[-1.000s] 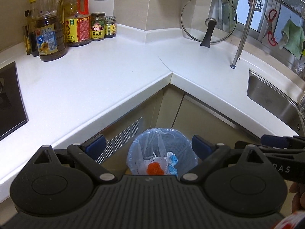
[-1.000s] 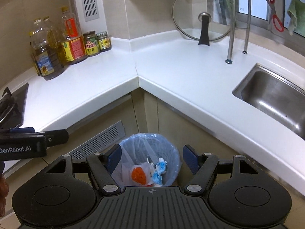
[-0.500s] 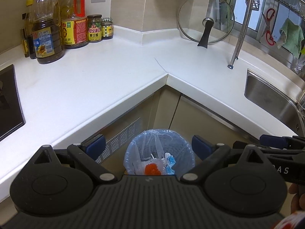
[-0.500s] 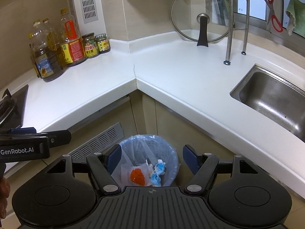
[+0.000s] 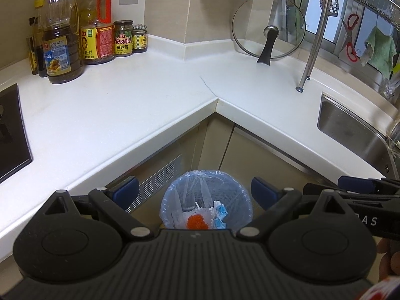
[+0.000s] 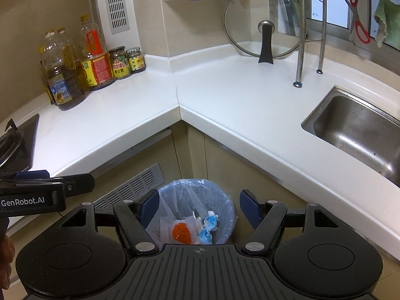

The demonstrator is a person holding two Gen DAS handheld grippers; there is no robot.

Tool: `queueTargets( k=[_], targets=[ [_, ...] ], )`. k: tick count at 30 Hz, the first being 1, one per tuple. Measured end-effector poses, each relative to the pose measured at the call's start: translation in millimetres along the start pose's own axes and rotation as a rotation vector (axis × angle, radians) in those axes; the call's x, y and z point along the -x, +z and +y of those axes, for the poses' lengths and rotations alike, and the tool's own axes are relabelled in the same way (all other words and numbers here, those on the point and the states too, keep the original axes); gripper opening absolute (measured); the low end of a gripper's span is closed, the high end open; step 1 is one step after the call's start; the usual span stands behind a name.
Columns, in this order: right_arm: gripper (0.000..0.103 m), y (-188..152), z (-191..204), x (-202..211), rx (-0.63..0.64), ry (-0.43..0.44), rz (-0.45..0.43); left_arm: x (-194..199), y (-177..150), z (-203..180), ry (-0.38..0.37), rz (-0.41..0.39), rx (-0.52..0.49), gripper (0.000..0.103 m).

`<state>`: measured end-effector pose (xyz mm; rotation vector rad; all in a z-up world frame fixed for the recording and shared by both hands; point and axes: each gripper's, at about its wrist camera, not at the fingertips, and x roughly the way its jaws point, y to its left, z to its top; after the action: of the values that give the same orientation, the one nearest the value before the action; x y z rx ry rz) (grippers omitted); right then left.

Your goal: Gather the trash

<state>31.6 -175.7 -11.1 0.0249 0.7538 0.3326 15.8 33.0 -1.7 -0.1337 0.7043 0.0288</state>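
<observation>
A round bin (image 5: 233,195) lined with a pale blue bag stands on the floor in the corner under the white counter. Inside it lie an orange piece of trash (image 5: 197,222) in clear wrap and a crumpled blue-and-white wrapper (image 5: 220,215). My left gripper (image 5: 193,191) hangs open above the bin, with nothing between its blue pads. My right gripper (image 6: 200,205) is also open and empty over the same bin (image 6: 226,200), with the orange trash (image 6: 181,232) and the wrapper (image 6: 208,227) showing below it.
The L-shaped white counter (image 5: 140,105) wraps around the bin. Oil bottles and jars (image 5: 97,42) stand at the back left, and a glass lid (image 5: 268,27) leans on the wall. The steel sink (image 6: 360,130) is on the right, the hob (image 6: 17,142) on the left.
</observation>
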Motion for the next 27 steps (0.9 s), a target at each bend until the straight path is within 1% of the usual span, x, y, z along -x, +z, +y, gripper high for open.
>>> queueTargets(
  k=[27],
  targets=[
    [0.071, 7.4, -4.7, -1.0, 0.000, 0.002, -0.011, 0.3, 3.2, -1.0, 0.003, -0.009, -0.014, 0.096]
  ],
)
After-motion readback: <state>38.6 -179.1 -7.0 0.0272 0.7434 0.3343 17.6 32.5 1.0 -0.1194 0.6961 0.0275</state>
